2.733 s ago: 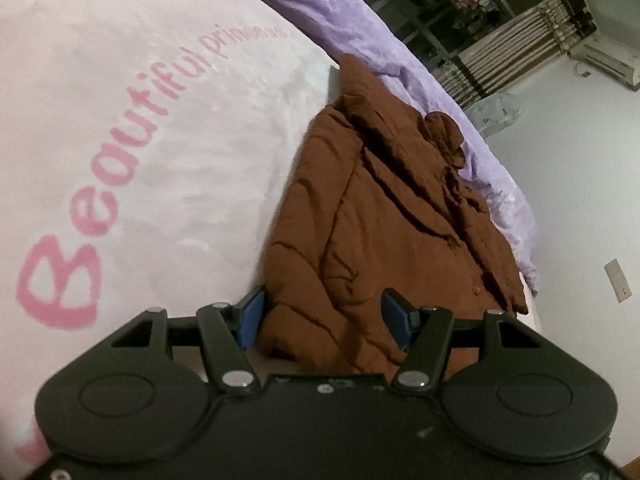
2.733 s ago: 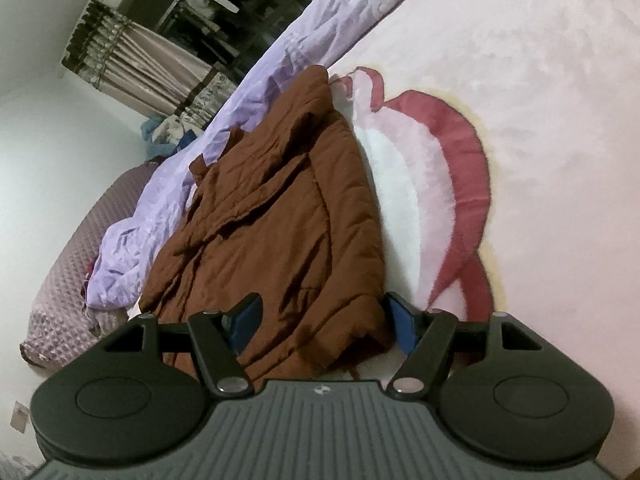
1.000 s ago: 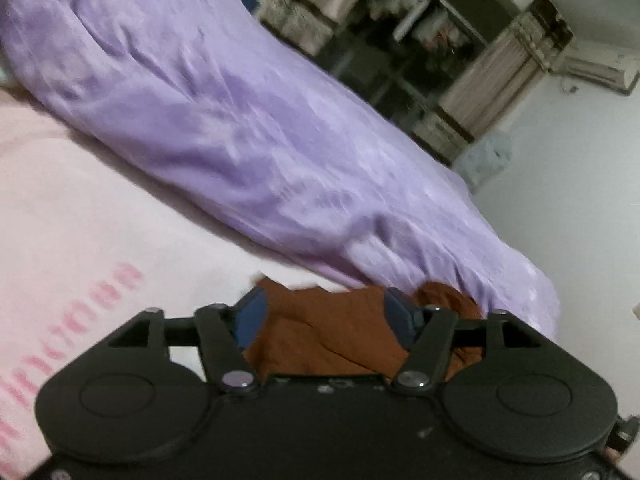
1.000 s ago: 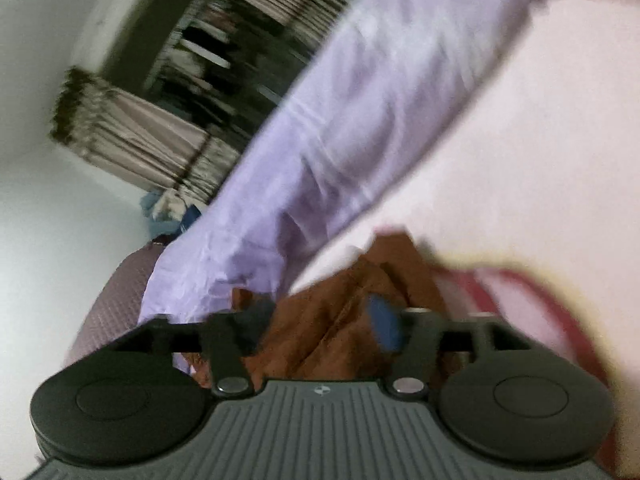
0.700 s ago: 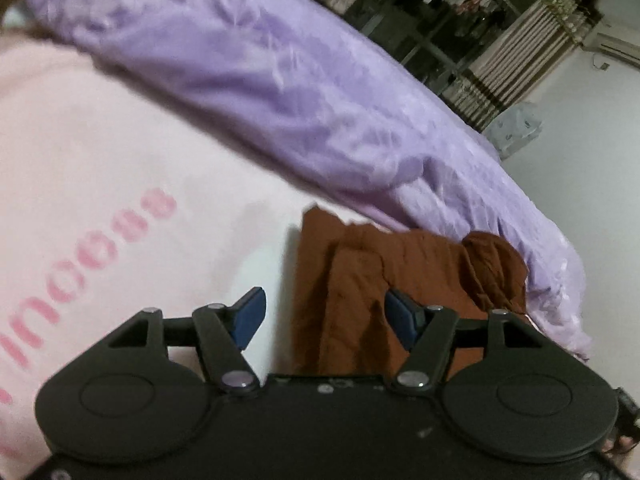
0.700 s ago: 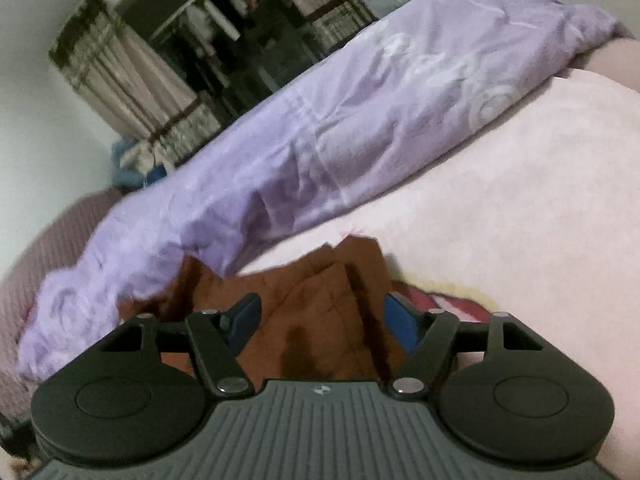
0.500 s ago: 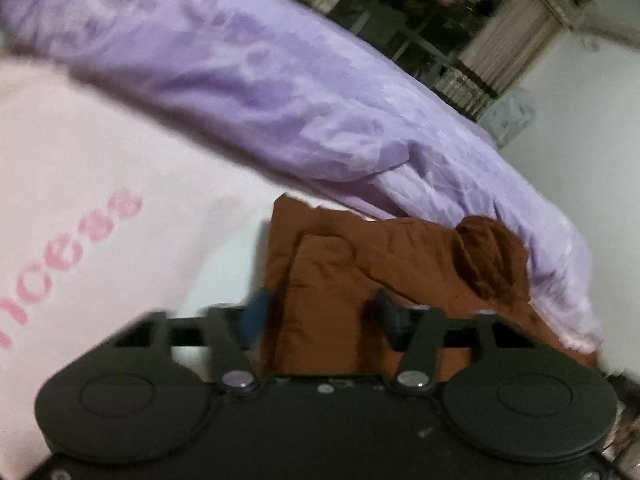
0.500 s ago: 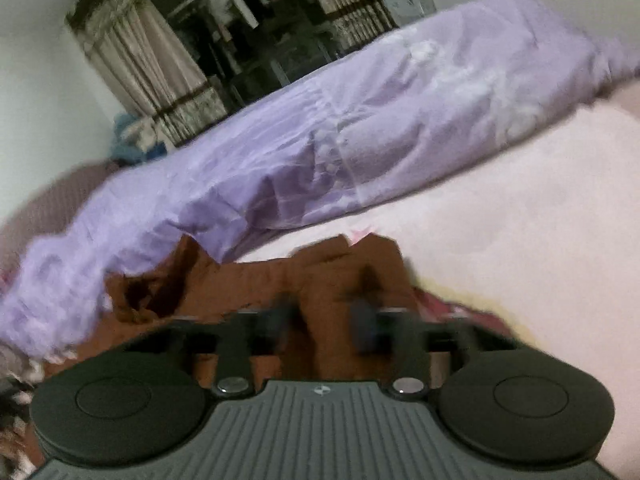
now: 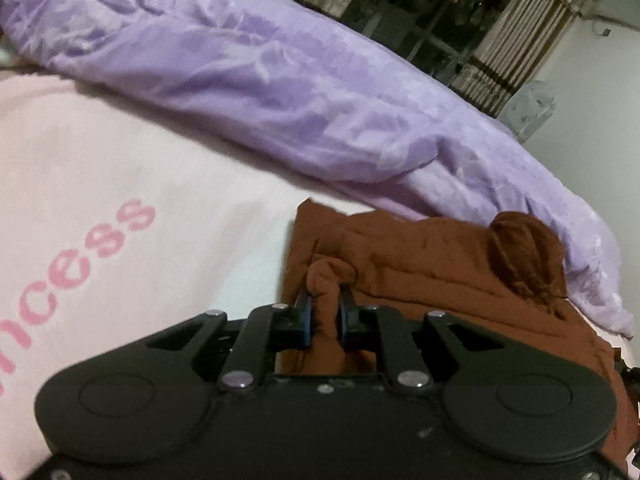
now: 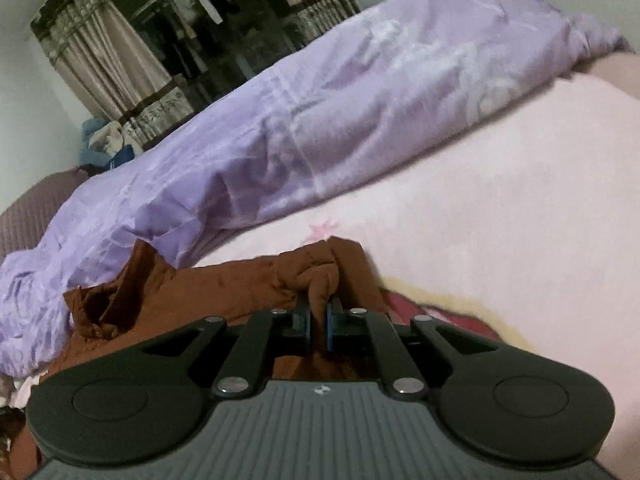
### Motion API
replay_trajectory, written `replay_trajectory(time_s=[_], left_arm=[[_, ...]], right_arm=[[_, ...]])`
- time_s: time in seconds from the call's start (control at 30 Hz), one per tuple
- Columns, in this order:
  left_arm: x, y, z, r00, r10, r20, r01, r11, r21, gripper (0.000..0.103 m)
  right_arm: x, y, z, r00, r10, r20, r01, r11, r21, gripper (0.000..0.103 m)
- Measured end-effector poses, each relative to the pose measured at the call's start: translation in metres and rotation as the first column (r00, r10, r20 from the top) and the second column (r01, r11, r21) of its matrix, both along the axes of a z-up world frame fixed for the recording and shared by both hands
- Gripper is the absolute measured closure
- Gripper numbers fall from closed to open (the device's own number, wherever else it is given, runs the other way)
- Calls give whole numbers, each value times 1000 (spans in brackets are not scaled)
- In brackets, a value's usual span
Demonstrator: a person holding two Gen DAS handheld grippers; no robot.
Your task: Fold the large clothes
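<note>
Progress first, from the left wrist view: brown quilted padded jacket (image 9: 420, 264) lying on the pink plush blanket (image 9: 120, 160) of the bed, just beside the rumpled lilac duvet (image 9: 280, 80) along its far side. Already doubled over, to judge by a folded panel edge stacked on a lower layer, with the furry brown collar or hood trim (image 9: 524, 256) bunched at the right end. Left gripper (image 9: 325, 300) with jaws narrow, clamped on a pinched roll of the jacket's brown fabric near its left corner. Pink lettering (image 9: 80, 264) on the blanket off to the left, well apart from the garment.

Right wrist view next: same jacket (image 10: 224, 284) spread leftward toward the duvet (image 10: 320, 120), its surface still lumpy and creased. Right gripper (image 10: 319, 304) likewise narrow-jawed, squeezing a puckered knot of brown cloth at the jacket's near corner, beside a red and cream patch (image 10: 432, 308) of the blanket's print.

Judged overall: midway. One fold apparently made, both corners now gripped, probably for another fold or a straightening tug. Left to do: carrying these corners across, flattening the bundle, tucking in the loose collar. Sleeves not clearly visible, so their state unknown.
</note>
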State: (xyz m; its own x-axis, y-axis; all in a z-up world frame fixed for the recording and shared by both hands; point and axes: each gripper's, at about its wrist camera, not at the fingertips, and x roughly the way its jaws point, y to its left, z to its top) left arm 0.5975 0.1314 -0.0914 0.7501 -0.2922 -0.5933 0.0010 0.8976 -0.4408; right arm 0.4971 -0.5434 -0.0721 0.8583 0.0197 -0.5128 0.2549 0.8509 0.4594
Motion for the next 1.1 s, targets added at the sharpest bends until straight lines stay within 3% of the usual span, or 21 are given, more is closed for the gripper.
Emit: replay_trajectory(time_s=[0.1,0.13,0.17,0.2,0.23,0.3,0.4,0.47,0.53,0.57,0.6,0.67,0.77,0.87,0.97,1.1], left_arm=[[2,-1,0,1000,8,-4,-8,1000,12,83],[2,-2,1,1000,13,-6,-13,999,29,73],[2,-4,4,1000,28,-8,-28,998,63,49],[1,-5,9,998,56,-11,-55,992,116,40],[-2,-5,15,998,66,-1,-65,986,151,40],[-11,-4,29,998,47,41,-53,988,148,40],[-31,-13,60,994,16,109,-33,987,159,40],[-46,-31,79,988,-35,150,8,983,181,40],[-63,-56,94,977,-102,186,67,981,185,40],[-69,-67,96,972,-125,199,90,980,178,39],[-78,-83,98,964,-163,211,130,978,161,39],[-91,-111,92,952,-214,220,194,975,111,39],[-104,-153,70,937,-285,203,279,958,59,39],[-105,-187,43,933,-328,151,323,945,54,39],[-101,-206,22,935,-328,133,309,939,149,39],[-95,-189,19,942,-306,140,272,937,221,39]], right_arm=[[-3,0,-2,1000,-1,1,1,1000,14,95],[-3,0,-2,1000,-1,-1,1,1000,14,95],[-4,1,-1,1000,-2,-4,2,1000,12,92],[-5,1,0,1000,-6,-5,6,1000,12,86],[-8,1,2,1000,-14,-3,14,1000,16,82],[-12,1,11,999,-50,5,50,999,3,56],[-28,16,34,991,-123,56,128,986,-107,43],[-40,35,51,987,-115,114,133,977,-165,36],[-51,59,66,981,-71,179,100,982,-160,37],[-54,71,70,979,-20,202,51,988,-146,42],[-56,88,73,974,45,220,-15,991,-134,58],[-58,125,72,961,165,220,-137,981,-135,79],[-59,176,53,938,280,202,-264,959,-102,82],[-56,208,27,928,333,168,-326,943,-71,84],[-51,218,8,934,338,113,-329,940,-91,85],[-51,192,5,956,274,102,-265,959,-97,91]])
